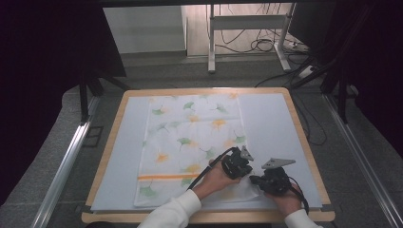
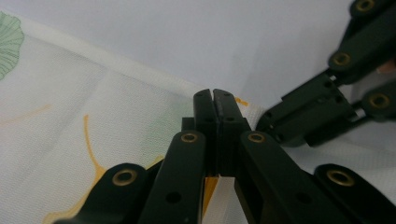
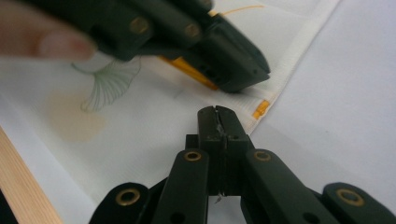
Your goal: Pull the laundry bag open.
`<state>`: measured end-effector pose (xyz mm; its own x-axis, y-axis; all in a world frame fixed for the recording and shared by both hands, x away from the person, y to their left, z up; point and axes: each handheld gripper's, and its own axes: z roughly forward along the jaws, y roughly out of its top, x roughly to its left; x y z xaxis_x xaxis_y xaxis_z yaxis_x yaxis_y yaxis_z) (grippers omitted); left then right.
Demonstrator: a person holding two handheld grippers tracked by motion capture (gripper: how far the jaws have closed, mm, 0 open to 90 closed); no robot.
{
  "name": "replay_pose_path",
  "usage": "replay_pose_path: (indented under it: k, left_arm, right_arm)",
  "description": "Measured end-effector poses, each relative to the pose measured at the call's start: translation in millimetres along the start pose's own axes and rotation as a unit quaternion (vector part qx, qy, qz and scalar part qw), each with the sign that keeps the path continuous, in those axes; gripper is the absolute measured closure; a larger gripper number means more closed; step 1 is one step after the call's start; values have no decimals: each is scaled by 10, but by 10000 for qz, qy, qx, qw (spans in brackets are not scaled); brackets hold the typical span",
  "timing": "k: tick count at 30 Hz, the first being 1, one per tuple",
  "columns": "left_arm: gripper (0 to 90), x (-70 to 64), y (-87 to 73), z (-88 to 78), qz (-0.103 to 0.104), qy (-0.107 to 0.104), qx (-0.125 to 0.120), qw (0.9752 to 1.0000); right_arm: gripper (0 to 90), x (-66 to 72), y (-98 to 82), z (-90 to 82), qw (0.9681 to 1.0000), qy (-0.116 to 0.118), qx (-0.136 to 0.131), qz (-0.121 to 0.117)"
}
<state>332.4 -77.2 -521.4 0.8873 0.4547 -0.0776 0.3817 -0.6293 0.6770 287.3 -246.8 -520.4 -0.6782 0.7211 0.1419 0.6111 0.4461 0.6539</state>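
- While the cloth (image 1: pixel 190 147) lies flat on the mat (image 1: pixel 271 123), its near right corner sits right at both gripper tips.
- Left gripper (image 2: pixel 215 100): jaws pressed together just over the hem; whether cloth is pinched between them cannot be told.
- Right gripper (image 3: pixel 218 119): jaws together beside that corner, tip close to the left gripper's.
- Risk, as I judge it: shut jaws may catch only a thread or nothing, so a lift would leave the corner behind.
- Crowded tips could knock each other and wrinkle the hem.
- Both hands (image 1: pixel 216 180) rest low near the table's (image 1: pixel 209 217) front edge, grippers angled down, converging.
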Motion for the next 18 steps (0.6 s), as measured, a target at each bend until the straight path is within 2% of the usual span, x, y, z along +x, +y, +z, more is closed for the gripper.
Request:
replay_pose_path:
  k: [2, 6, 9, 18]
  left_arm:
    - [900, 3, -8, -14, 76, 19, 37, 10000]
    - [900, 3, -25, -29, 98, 45, 37, 9999]
    - [900, -16, -34, -36, 213, 147, 40, 9997]
    - [900, -19, -58, -64, 280, 208, 76, 9994]
  right_arm:
    - [894, -28, 2, 9, 9999, 42, -18, 151]
    - [896, -49, -6, 7, 9995, 114, -26, 284]
    - [896, -49, -7, 6, 9995, 118, -17, 300]
    - [897, -53, -15, 5, 9994, 134, -41, 316]
